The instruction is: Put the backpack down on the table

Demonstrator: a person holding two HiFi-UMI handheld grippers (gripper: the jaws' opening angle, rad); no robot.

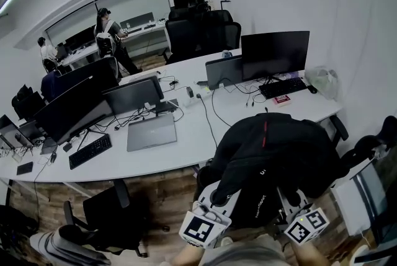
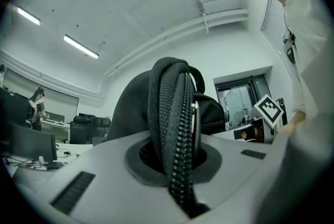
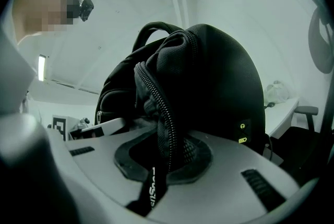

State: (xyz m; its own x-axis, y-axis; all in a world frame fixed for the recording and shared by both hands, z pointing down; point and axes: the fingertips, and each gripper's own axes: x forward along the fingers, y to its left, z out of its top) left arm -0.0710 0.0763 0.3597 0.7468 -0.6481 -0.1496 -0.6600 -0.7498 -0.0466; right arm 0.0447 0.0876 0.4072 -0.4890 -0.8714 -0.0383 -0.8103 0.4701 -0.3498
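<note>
Just short of the table (image 1: 186, 142), I hold the backpack (image 1: 273, 156) aloft, left gripper (image 2: 177, 165) and right gripper (image 3: 162, 160) each pinching a zipper fold. If either fold slips, it falls to the floor (image 1: 166, 191).

A long white table (image 1: 186, 146) carries dark monitors (image 1: 275, 54), two black keyboards (image 1: 90, 151), a grey laptop (image 1: 152, 132) mid-table, trailing cables (image 1: 213, 111) and a plastic bag (image 1: 322, 82) at its right end.
</note>
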